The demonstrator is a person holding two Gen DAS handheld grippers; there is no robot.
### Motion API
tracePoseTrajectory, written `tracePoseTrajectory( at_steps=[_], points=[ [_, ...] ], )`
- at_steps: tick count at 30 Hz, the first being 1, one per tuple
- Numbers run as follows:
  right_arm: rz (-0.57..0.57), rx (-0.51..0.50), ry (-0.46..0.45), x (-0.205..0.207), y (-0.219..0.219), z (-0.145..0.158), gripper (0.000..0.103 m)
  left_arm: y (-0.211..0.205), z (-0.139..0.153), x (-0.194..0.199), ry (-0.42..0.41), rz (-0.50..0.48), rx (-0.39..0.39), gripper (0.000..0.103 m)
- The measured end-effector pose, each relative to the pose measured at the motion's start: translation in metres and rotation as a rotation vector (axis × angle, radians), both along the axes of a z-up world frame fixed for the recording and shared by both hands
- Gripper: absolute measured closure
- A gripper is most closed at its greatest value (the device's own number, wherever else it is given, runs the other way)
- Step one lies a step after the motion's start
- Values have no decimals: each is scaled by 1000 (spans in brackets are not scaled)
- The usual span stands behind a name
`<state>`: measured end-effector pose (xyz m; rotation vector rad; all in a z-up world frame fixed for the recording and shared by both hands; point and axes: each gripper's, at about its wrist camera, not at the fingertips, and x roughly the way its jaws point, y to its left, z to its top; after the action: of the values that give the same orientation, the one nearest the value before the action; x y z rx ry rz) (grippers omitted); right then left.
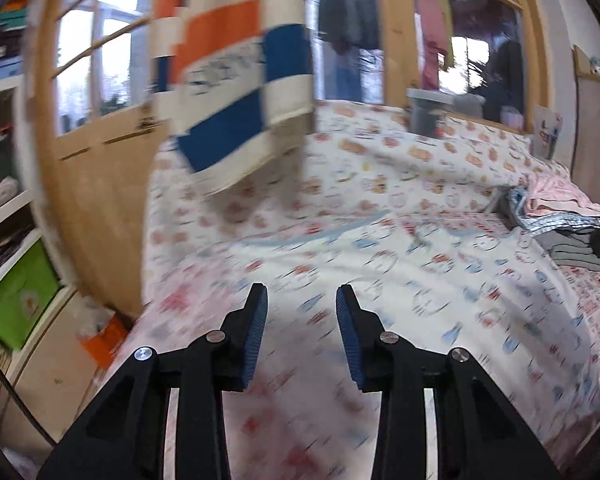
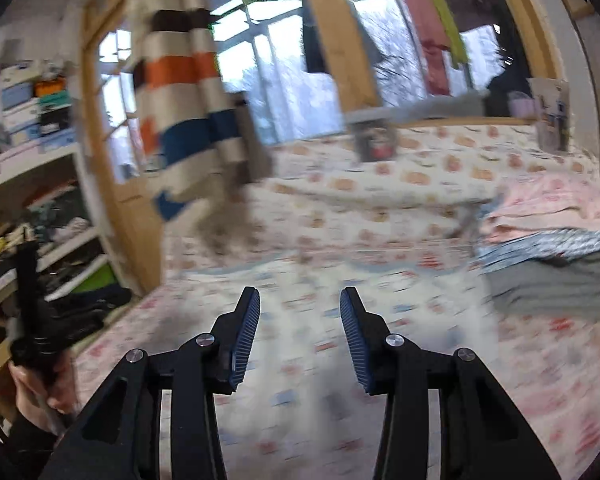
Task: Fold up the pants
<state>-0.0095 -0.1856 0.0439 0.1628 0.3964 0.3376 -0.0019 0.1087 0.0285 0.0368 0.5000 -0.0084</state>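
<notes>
Left wrist view, smeared by blur, shows no garment that can surely be called the pants; a stack of folded clothes (image 1: 572, 236) lies at the bed's (image 1: 380, 264) far right edge, partly cut off. Left gripper (image 1: 302, 300) hangs over the printed sheet, jaws apart, nothing between them. Right gripper (image 2: 300, 300) likewise stands open and empty. A striped curtain (image 1: 236, 60) dangles at left, top cropped. At the right view's left edge, a hand (image 2: 48, 384) grips a black handle, half hidden.
</notes>
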Motion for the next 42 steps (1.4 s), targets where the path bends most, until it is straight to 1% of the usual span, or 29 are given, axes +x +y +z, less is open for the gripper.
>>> tracePoseTrajectory(
  at_steps=[3,5,8,9,11,13,18,21,22,24,26,27,33,34,35,38,40,42],
  points=[
    [45,-8,-41,-29,36,-18,59,19,-9,-26,-15,48,0,68],
    [94,-17,-35,-46,68,-39,59,29,-14,-42,-21,77,7,68],
    [152,-22,-19,-65,99,-62,59,39,-24,-64,-36,119,36,68],
    [179,-30,-29,-74,112,-71,60,41,-27,-70,-40,129,40,68],
    [190,-63,-53,-86,129,-82,60,48,-33,-80,-41,144,29,68],
    [212,-94,-57,-93,144,-91,60,54,-40,-85,-31,155,10,68],
    [243,-158,-47,-99,168,-112,60,64,-53,-89,-11,179,-15,68],
    [251,-162,-38,-97,173,-118,60,68,-58,-88,0,185,-19,68],
    [256,-167,-34,-94,175,-119,63,69,-59,-88,3,186,-21,68],
    [268,-188,-24,-90,179,-121,64,69,-60,-88,2,190,-21,68],
    [275,-216,-14,-88,185,-125,64,68,-60,-89,-3,190,-12,68],
    [264,-252,-3,-86,189,-129,64,67,-60,-90,-6,190,-11,68],
    [236,-339,-64,-91,197,-136,64,66,-62,-90,-2,185,-28,67],
    [221,-341,-70,-91,197,-137,72,66,-63,-90,1,191,-25,67],
    [184,-352,-74,-90,196,-137,86,66,-63,-90,4,196,-26,67],
    [189,-323,-64,-85,188,-134,93,68,-63,-90,13,193,-32,66],
    [178,-287,-47,-82,183,-129,94,68,-61,-86,17,184,-16,66],
    [162,-262,-70,-83,178,-122,94,68,-55,-79,23,160,-6,66]
  ],
)
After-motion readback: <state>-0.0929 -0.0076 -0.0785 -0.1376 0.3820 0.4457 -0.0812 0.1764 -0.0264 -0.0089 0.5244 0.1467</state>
